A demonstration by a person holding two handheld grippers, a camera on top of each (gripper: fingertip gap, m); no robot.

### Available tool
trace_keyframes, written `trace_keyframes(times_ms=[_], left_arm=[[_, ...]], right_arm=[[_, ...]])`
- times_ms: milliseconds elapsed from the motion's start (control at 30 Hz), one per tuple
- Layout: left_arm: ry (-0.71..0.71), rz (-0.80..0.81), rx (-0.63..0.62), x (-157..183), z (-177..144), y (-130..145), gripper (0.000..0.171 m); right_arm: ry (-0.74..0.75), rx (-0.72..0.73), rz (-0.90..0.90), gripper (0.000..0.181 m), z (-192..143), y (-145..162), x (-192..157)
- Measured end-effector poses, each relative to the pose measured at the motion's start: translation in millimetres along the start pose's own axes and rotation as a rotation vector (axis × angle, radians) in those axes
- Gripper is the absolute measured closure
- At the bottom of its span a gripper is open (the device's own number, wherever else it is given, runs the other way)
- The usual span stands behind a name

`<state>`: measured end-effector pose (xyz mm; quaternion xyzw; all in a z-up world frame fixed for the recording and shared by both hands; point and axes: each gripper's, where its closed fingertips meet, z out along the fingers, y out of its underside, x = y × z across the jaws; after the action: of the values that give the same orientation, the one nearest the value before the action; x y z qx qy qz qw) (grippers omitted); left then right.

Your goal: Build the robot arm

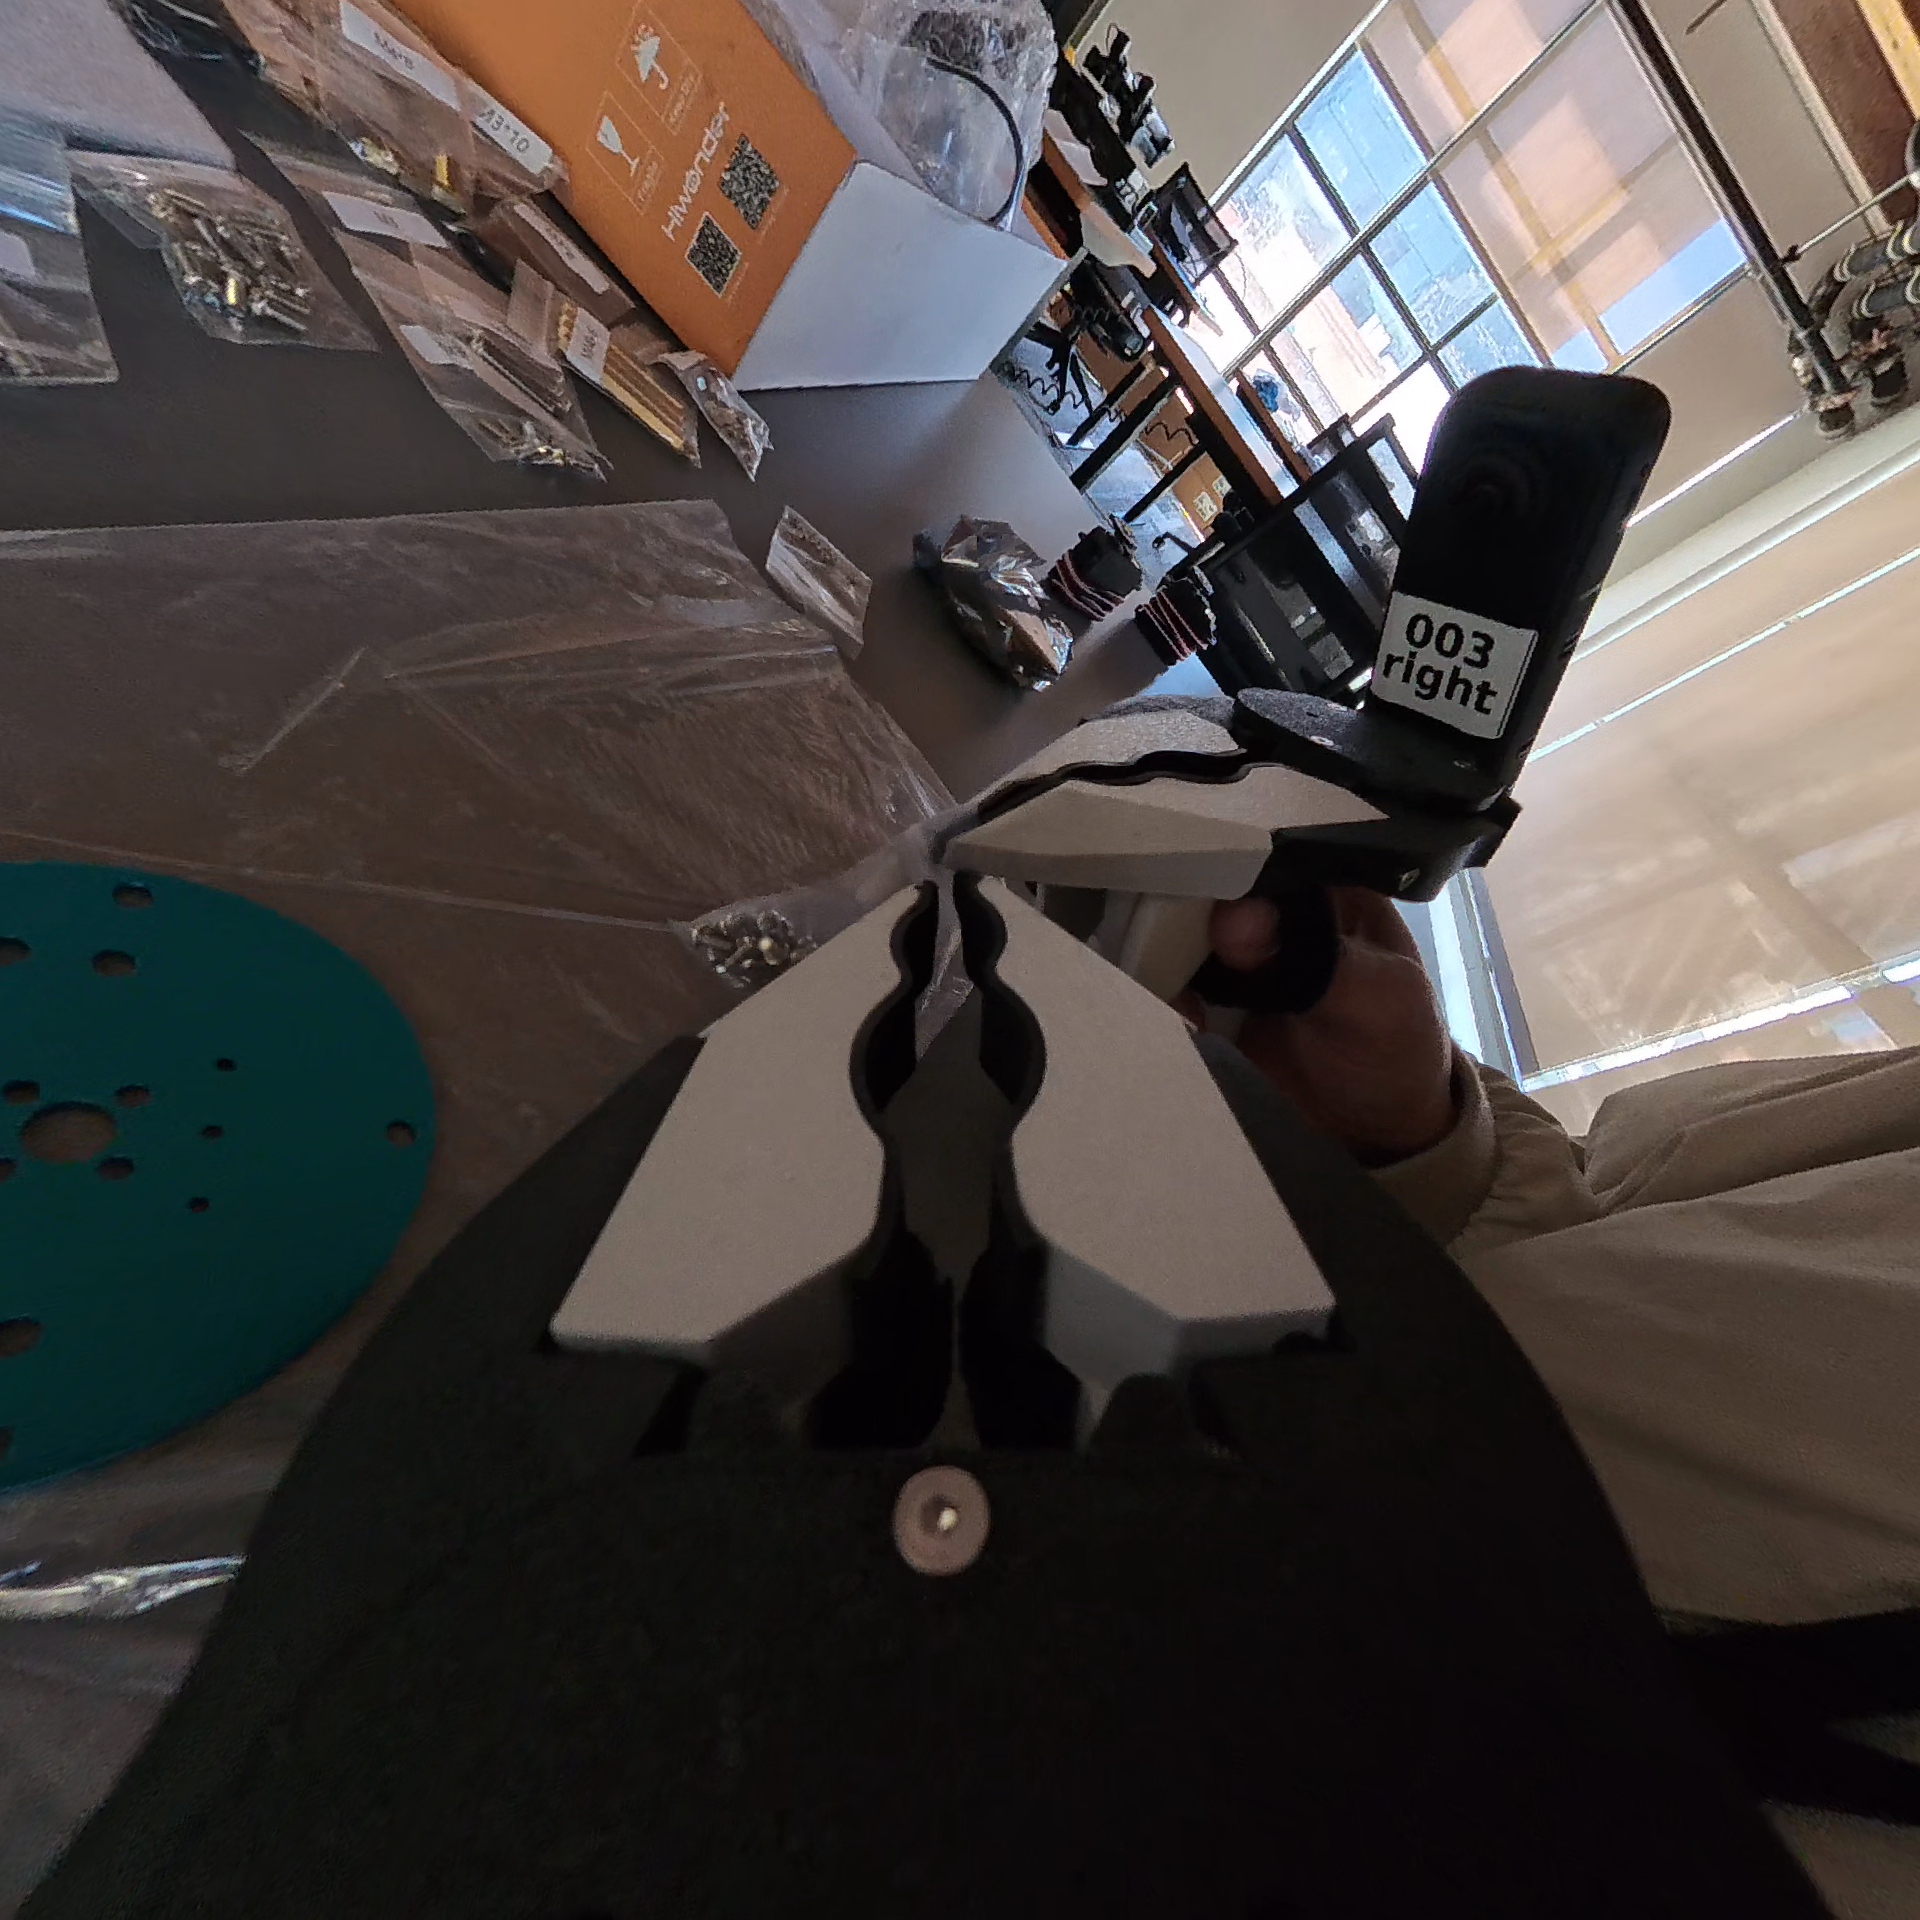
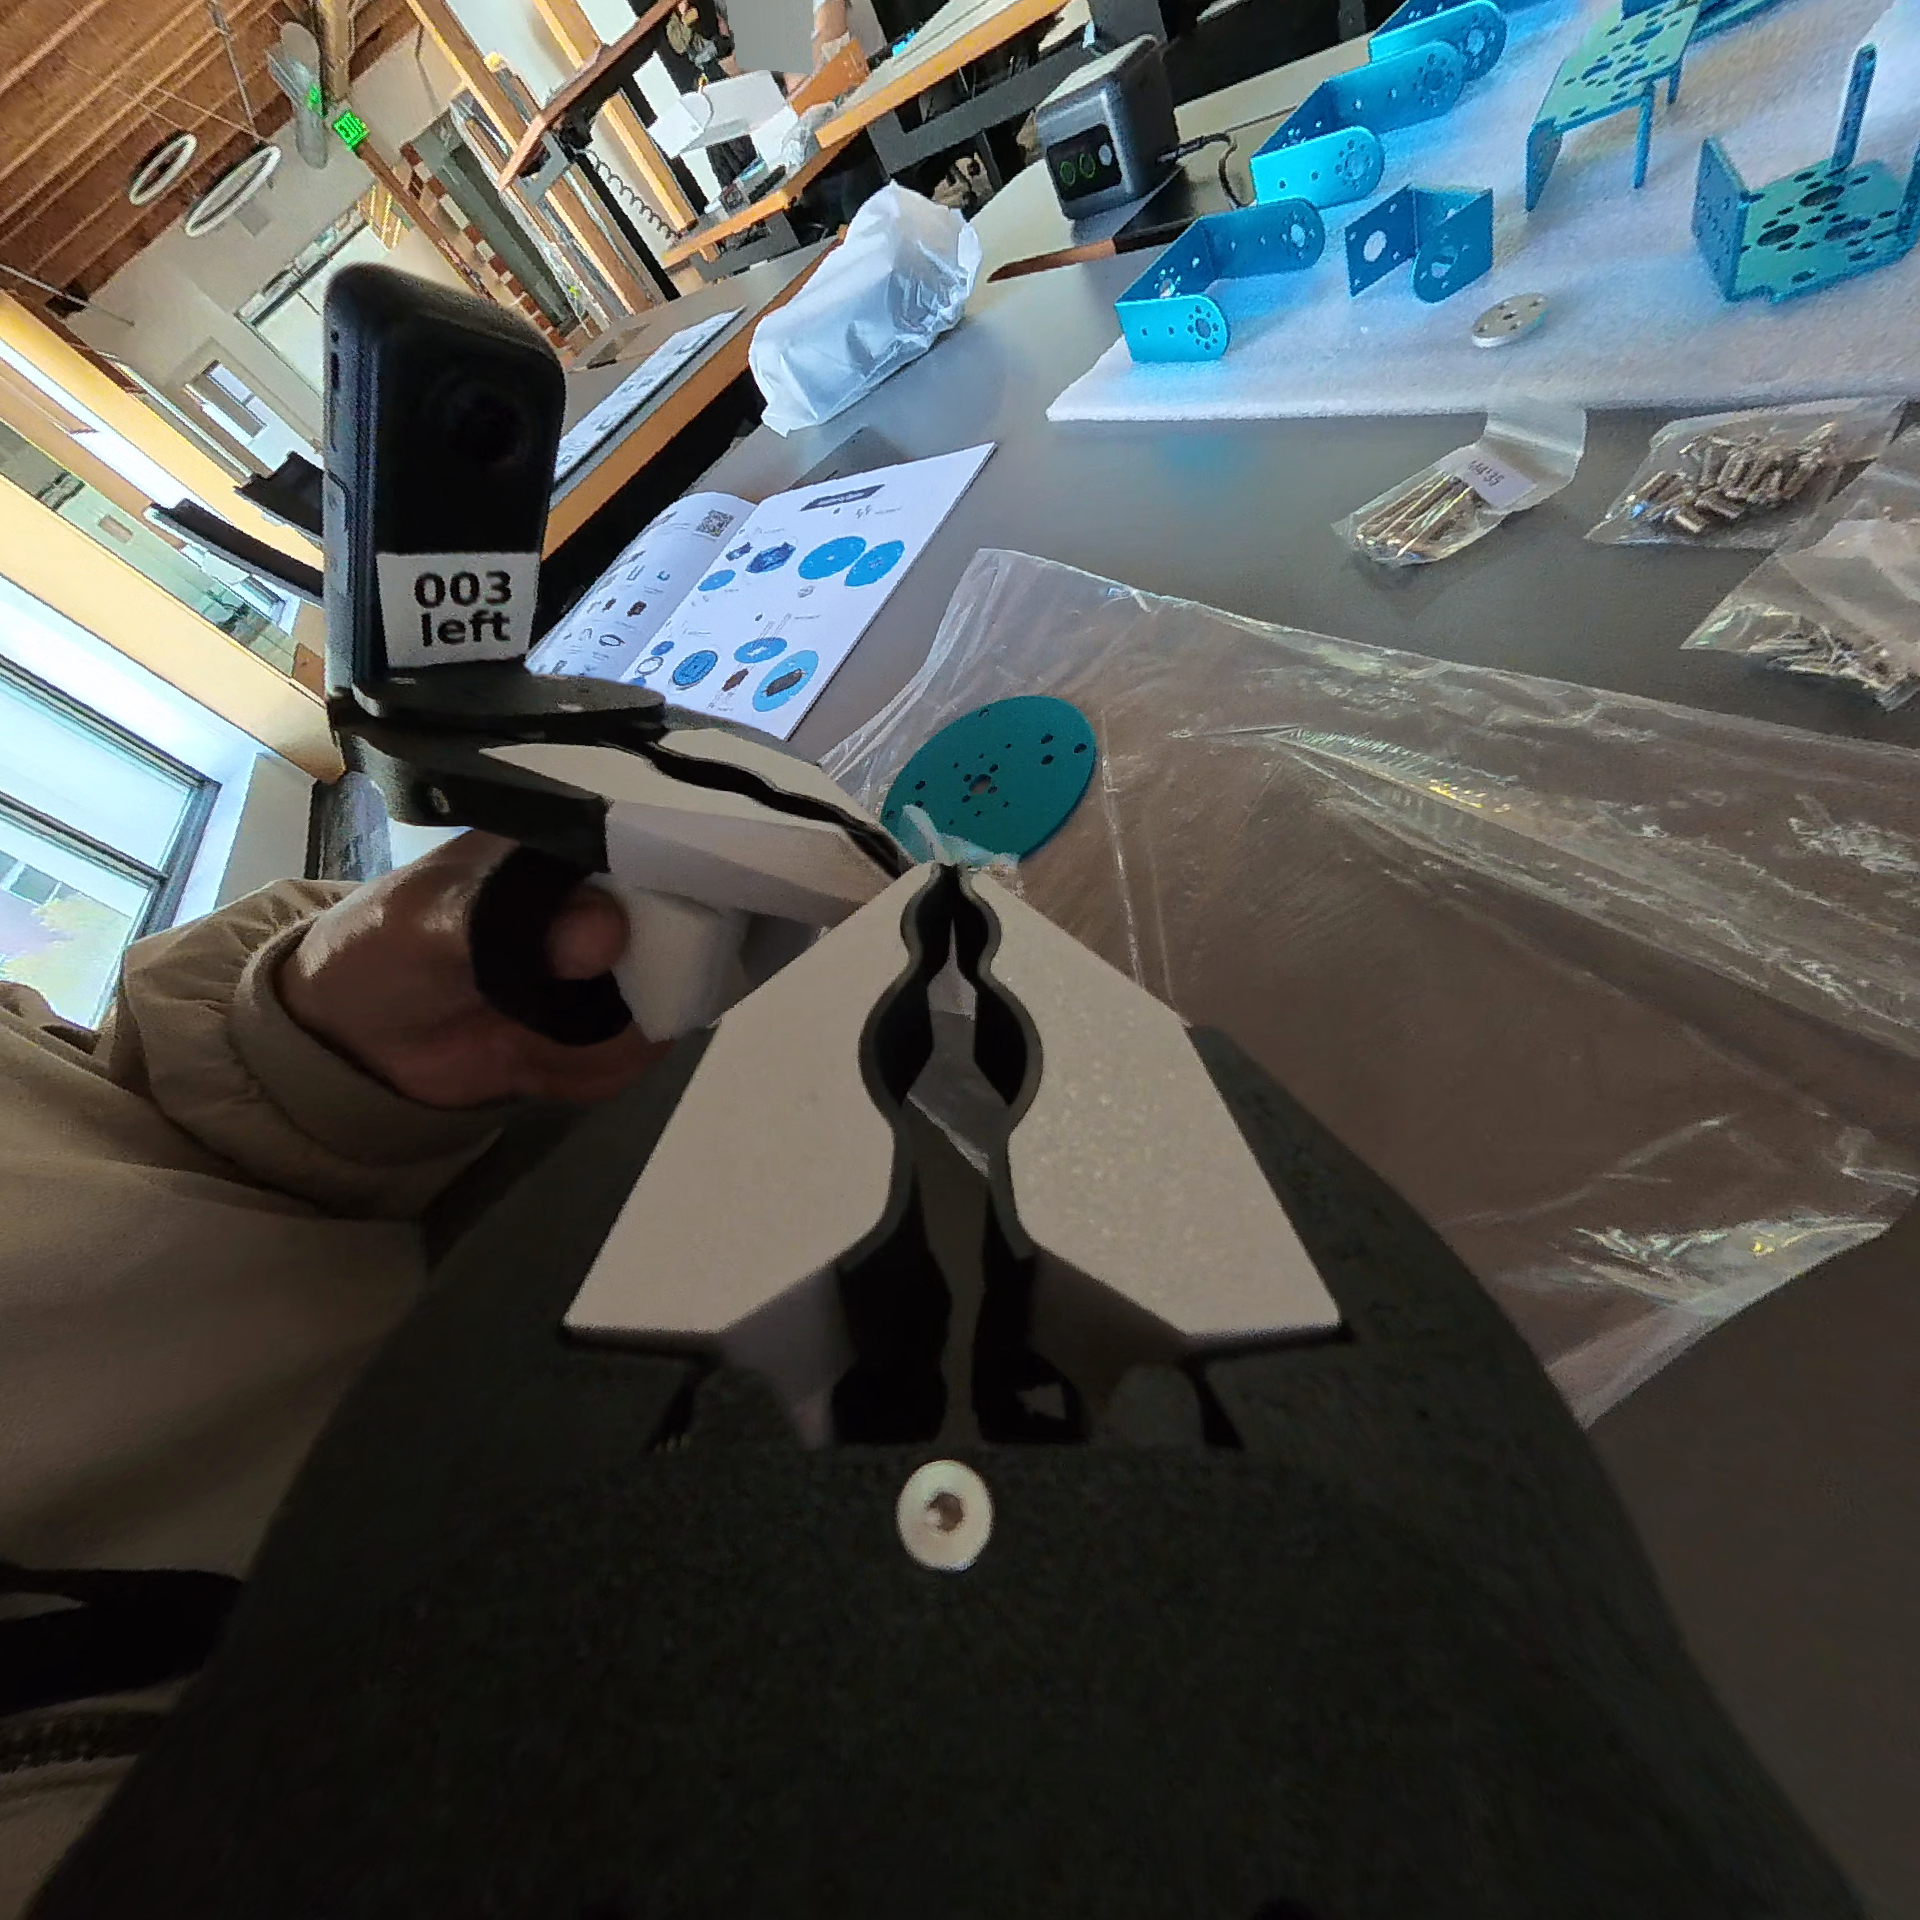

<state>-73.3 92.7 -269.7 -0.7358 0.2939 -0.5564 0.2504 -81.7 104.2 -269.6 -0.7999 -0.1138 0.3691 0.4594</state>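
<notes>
Left wrist view: left gripper (image 1: pixel 951 894) pinched on small clear plastic bag of screws (image 1: pixel 750 940), tip to tip with right gripper (image 1: pixel 951 847); flat teal round drilled plate (image 1: pixel 197 1174) lying left on table.
Right wrist view: right gripper (image 2: pixel 948 883) clamped on same bag's edge (image 2: pixel 956 992), above large clear plastic sheet (image 2: pixel 1455 883).

Glossy crinkled plastic bag (image 2: pixel 1403 935), matt metal disc (image 1: pixel 156 1174).

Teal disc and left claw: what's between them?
A small clear bag of screws, pinched in the left claw, seen in the left wrist view.
</notes>
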Motion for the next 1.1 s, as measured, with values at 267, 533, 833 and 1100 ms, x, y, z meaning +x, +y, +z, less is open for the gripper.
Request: trace_keyframes(times_ms=[267, 533, 833, 1100], left_arm=[[-0.101, 0.084, -0.013, -7.8, -0.2, 4.3, 0.171], [-0.111, 0.103, -0.027, -9.9, -1.6, 5.7, 0.171], [-0.111, 0.097, -0.029, -9.6, -1.5, 5.9, 0.171], [0.032, 0.060, -0.020, 6.6, -3.3, 3.4, 0.171]], right_arm=[[-0.016, 0.001, 0.090, 0.181, 2.1, 5.4, 4.1], [-0.034, -0.022, 0.084, 0.181, 1.4, 10.1, 1.9], [-0.061, -0.038, 0.053, 0.170, 0.5, 10.5, -4.5], [-0.236, -0.008, 0.189, 0.181, -9.6, 5.1, -10.1]])
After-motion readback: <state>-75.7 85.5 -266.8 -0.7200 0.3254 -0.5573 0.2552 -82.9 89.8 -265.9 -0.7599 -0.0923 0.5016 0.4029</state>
